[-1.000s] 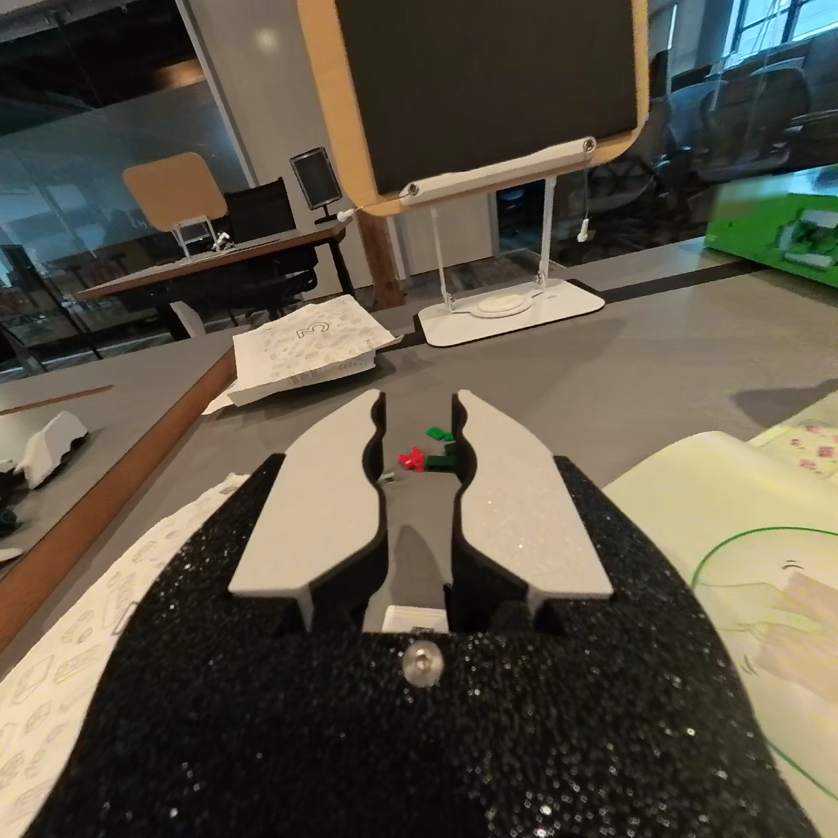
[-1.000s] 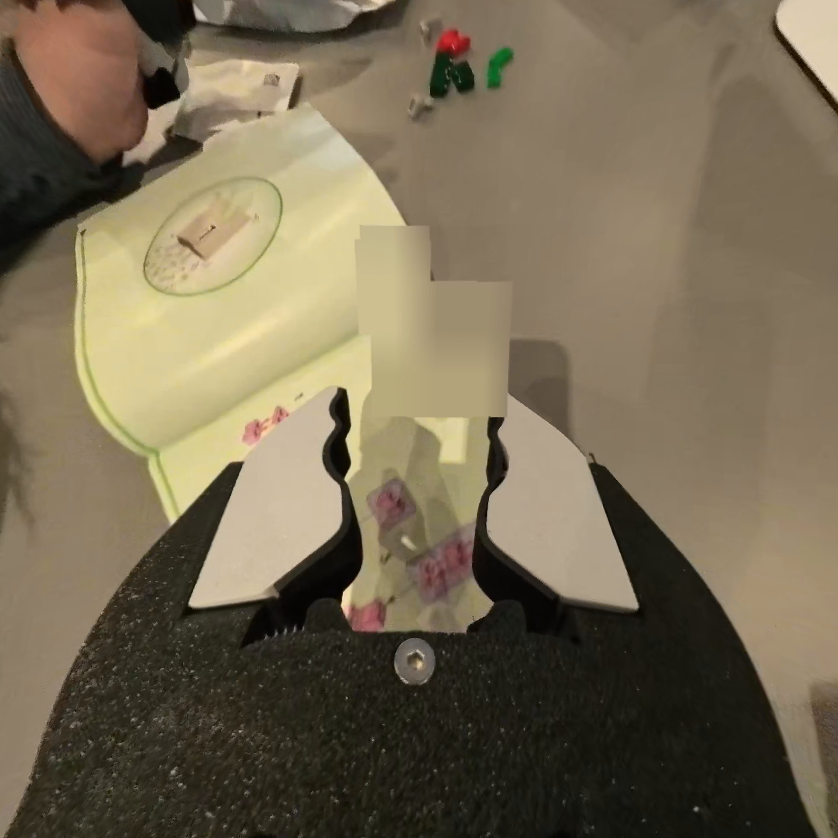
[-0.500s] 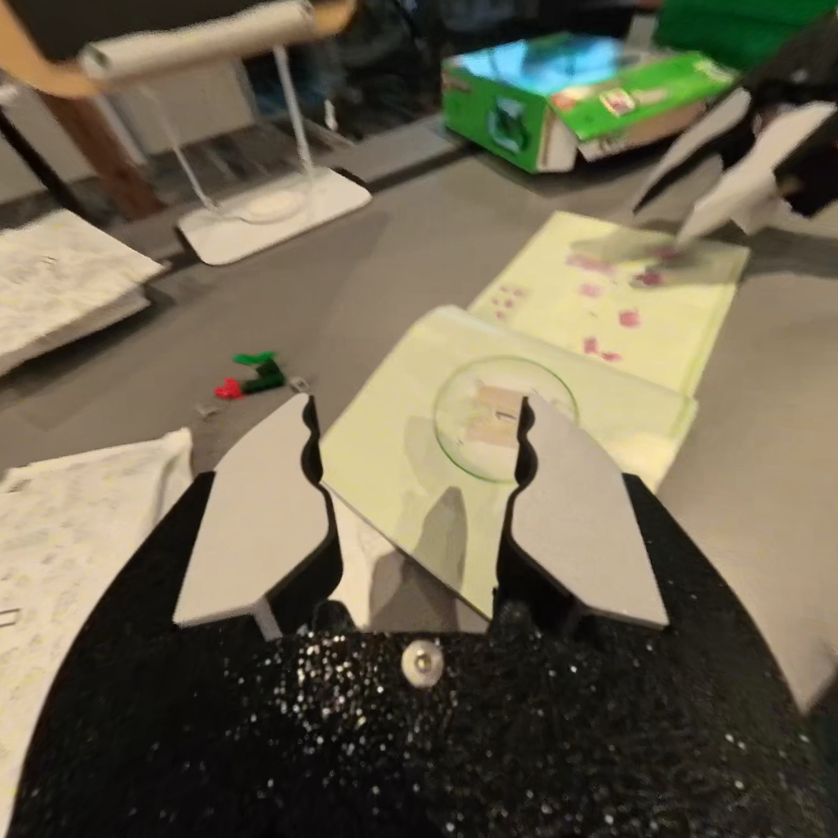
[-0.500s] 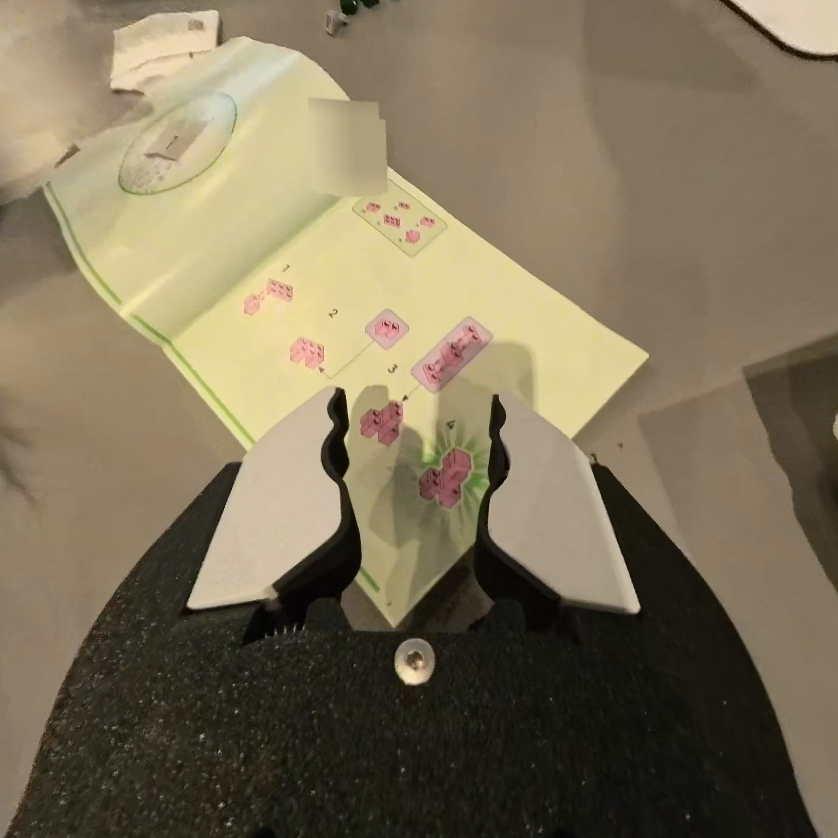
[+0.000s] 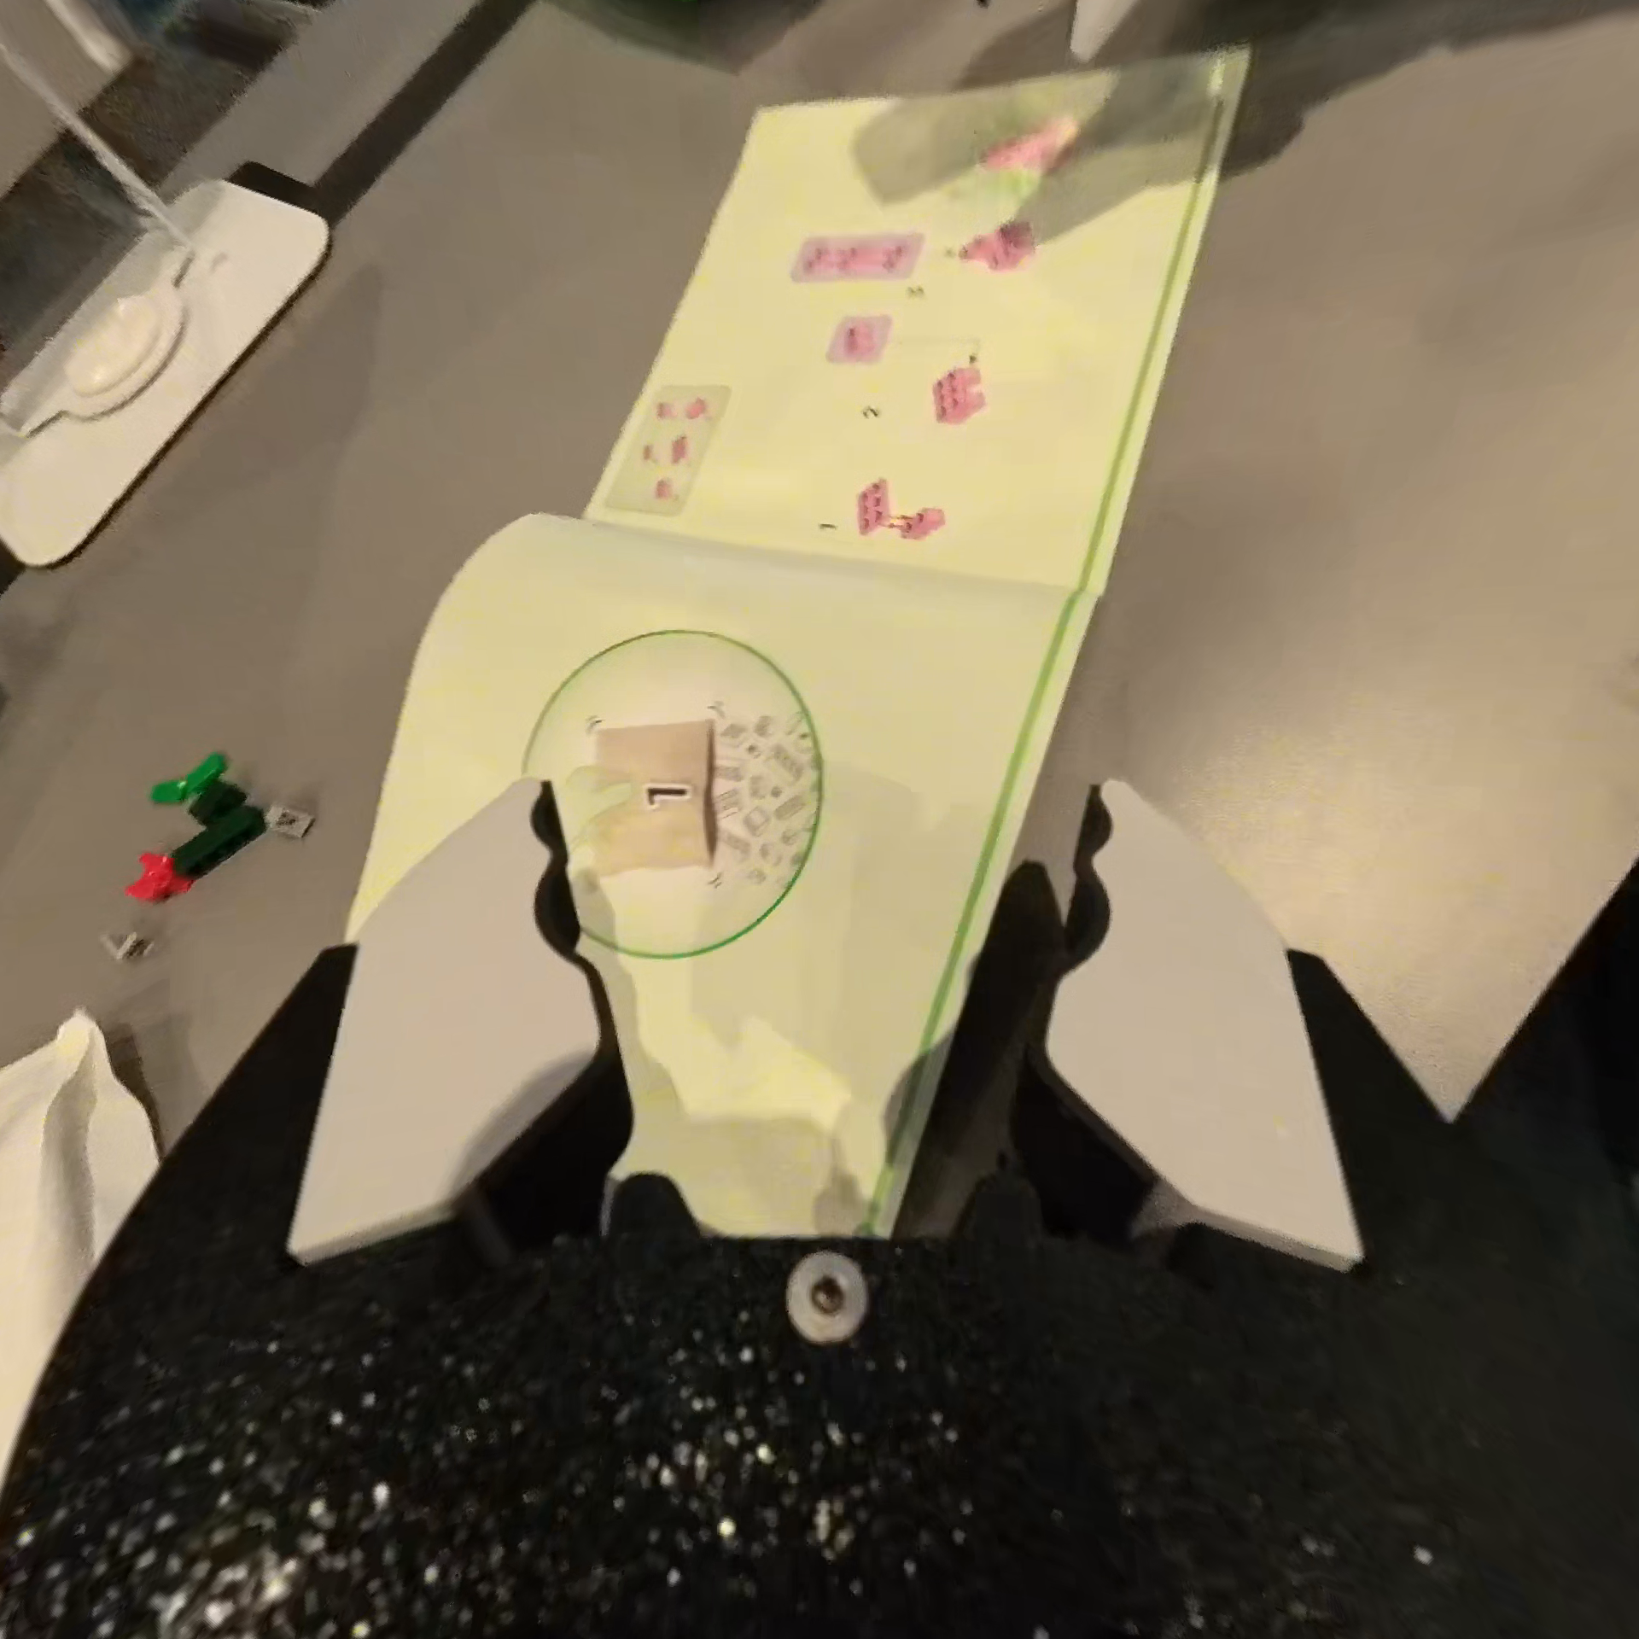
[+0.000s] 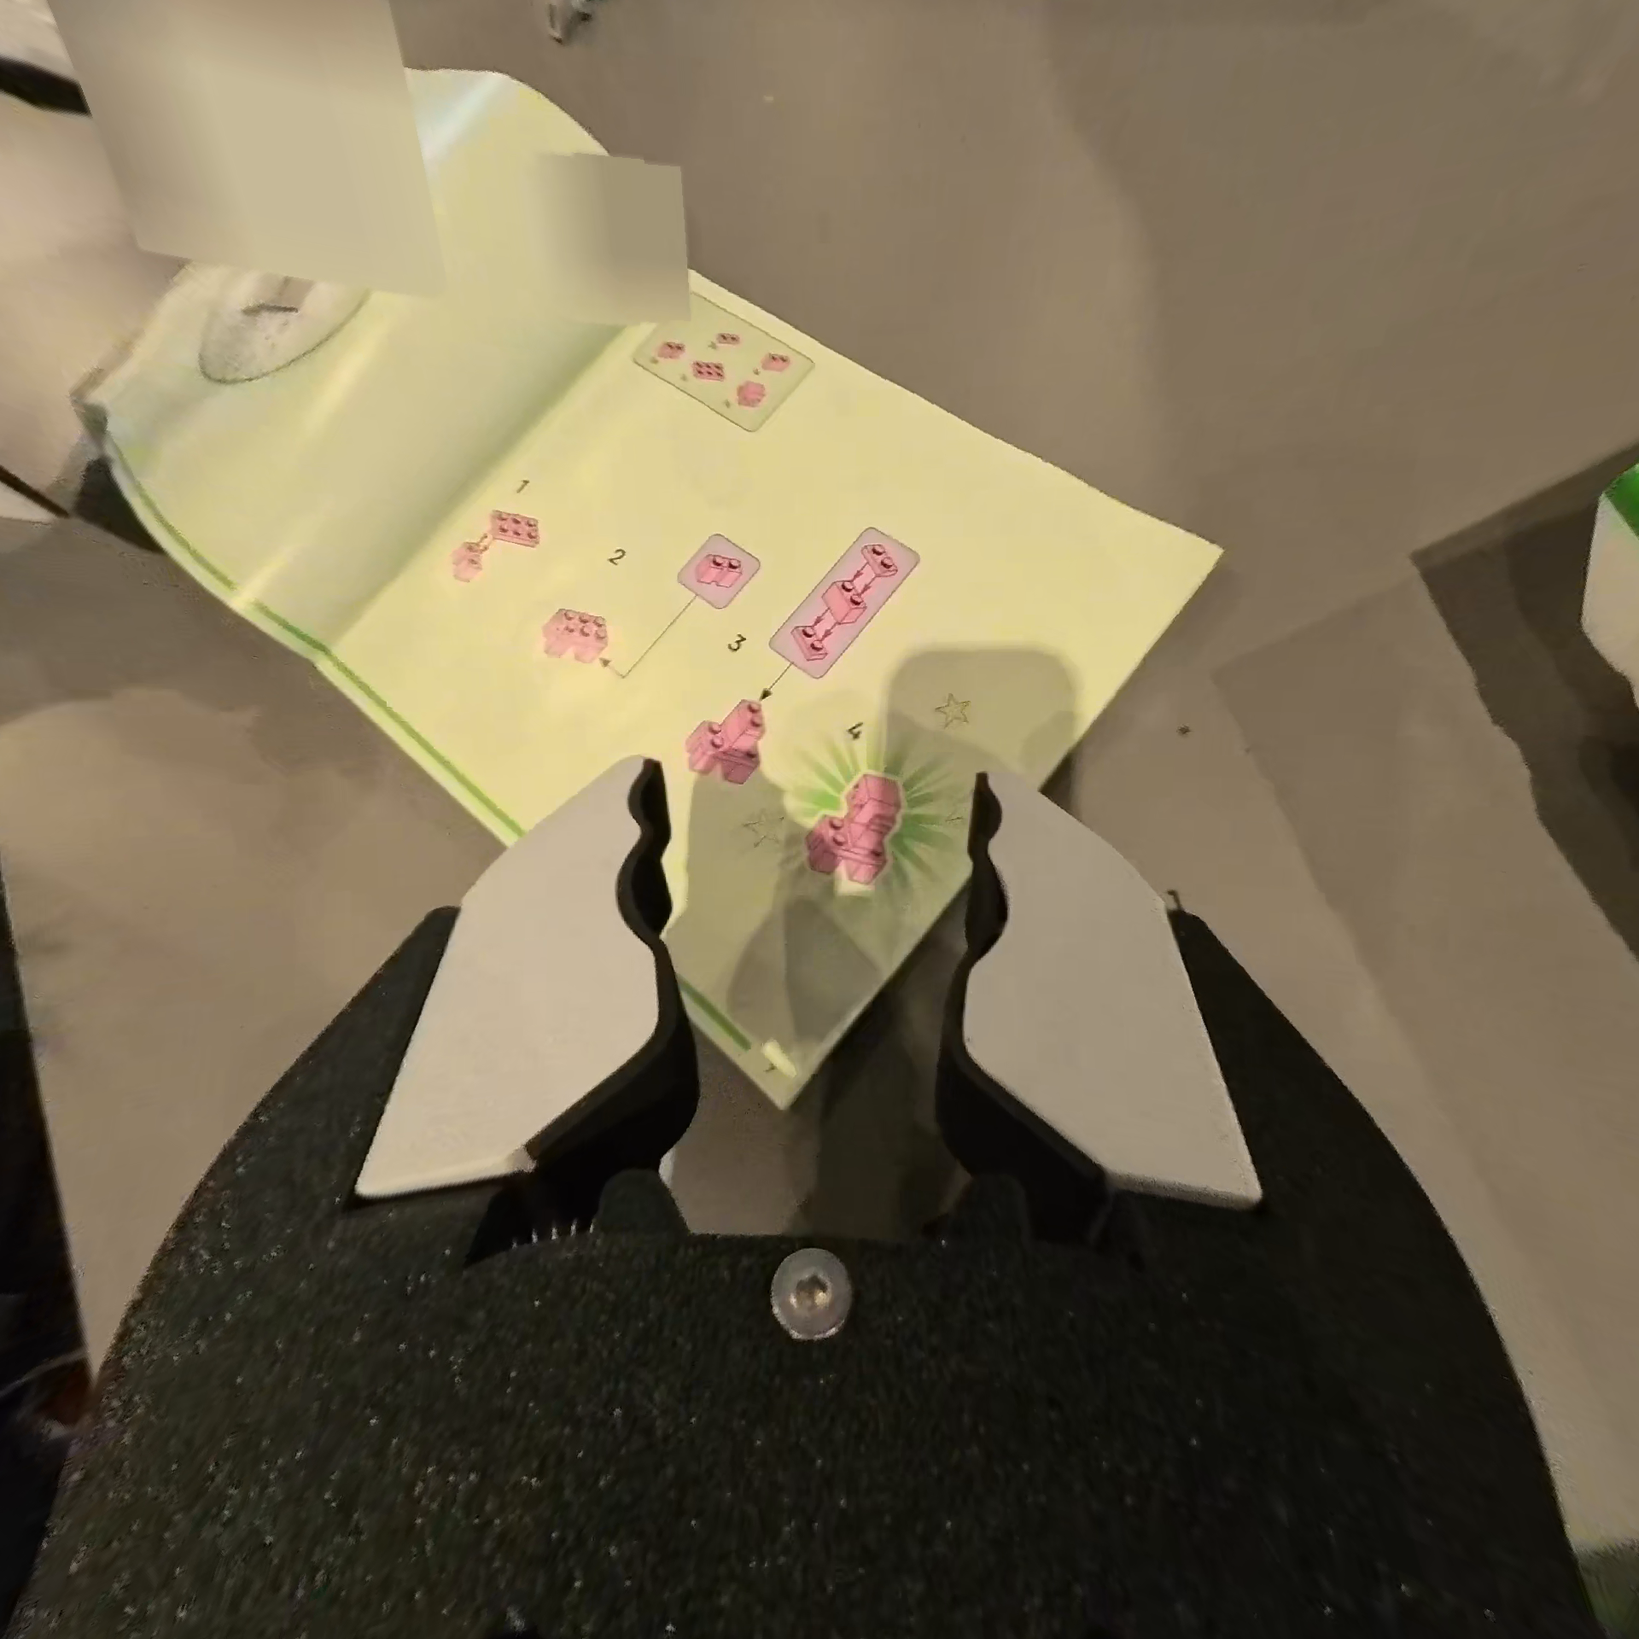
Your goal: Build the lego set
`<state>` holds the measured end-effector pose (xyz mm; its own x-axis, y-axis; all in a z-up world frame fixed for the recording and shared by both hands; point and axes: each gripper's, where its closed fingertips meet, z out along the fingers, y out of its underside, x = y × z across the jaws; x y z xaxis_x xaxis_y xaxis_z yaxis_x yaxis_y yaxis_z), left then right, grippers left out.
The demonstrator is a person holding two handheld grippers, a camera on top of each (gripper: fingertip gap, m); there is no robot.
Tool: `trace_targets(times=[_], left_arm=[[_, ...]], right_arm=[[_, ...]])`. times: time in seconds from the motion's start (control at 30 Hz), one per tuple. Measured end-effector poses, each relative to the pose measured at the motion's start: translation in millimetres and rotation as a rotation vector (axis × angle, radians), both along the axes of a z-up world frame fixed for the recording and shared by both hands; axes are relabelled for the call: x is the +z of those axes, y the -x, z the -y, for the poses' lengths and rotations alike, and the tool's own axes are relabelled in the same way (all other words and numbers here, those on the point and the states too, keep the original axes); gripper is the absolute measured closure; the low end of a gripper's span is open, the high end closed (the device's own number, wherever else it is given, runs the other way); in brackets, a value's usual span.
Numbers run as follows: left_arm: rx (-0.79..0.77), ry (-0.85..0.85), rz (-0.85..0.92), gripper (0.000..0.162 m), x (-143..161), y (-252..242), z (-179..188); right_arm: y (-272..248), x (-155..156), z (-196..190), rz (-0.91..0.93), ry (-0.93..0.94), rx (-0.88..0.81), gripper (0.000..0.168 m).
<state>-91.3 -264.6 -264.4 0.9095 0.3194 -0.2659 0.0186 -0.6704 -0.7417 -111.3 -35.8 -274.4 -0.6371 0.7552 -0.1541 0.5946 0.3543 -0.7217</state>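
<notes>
Now booklet (image 6: pixel 550 497) under both wide-apart tools (image 5: pixel 820 834) (image 6: pixel 811 798).

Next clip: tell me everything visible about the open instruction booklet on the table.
The instruction booklet is pale yellow-green glossy paper with a darker green stripe along one edge, lying open on the grey table. One page lies flat and shows pink brick drawings in steps; the other curls upward and bears a green circle around a bag drawing. The left gripper and right gripper hang open over opposite ends; contact cannot be told.
</notes>
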Motion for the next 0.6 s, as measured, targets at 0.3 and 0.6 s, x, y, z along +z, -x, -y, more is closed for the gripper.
trace_targets(times=[0.3,0.6], left_arm=[[-0.064,0.216,-0.105,0.053,-17,0,-24],[-0.058,0.219,-0.316,0.147,-2,9,-40]], right_arm=[[-22,2,13,-0.007,0.025,0.027,0.104],[-30,1,2,-0.011,0.021,-0.004,0.109]])
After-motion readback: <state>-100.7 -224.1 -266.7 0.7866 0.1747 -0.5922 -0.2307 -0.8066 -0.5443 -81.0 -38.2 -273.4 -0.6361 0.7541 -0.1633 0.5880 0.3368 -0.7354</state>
